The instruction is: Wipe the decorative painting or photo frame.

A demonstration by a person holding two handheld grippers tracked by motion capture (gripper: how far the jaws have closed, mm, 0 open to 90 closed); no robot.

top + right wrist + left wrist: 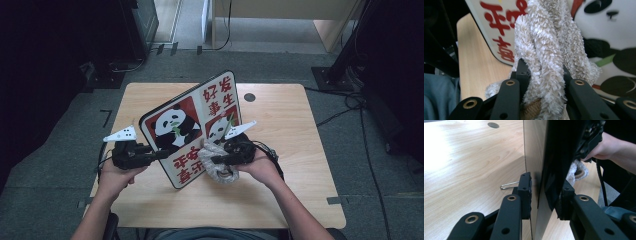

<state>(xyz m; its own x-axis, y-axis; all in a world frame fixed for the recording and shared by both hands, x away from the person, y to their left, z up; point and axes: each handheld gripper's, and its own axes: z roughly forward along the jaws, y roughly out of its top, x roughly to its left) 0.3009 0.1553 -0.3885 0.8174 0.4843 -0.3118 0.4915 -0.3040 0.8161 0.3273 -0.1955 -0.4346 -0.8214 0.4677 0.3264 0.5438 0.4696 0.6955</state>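
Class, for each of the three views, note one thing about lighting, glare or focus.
High view: dark surroundings, evenly lit table. Left gripper view: strong glare whitens the wood at upper left; the board edge looks dark. Right gripper view: the cloth is sharp, the board's panda print behind is blurred.

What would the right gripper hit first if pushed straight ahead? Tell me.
The right gripper, shut on the cloth, points at the panda board. Likely the cloth would press on the board's face first; the gap between them is unclear.

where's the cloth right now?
The fluffy beige cloth is clamped in the right claw, pressed against the printed face of the panda board near its lower right edge in the high view; the left claw holds the board's left edge.
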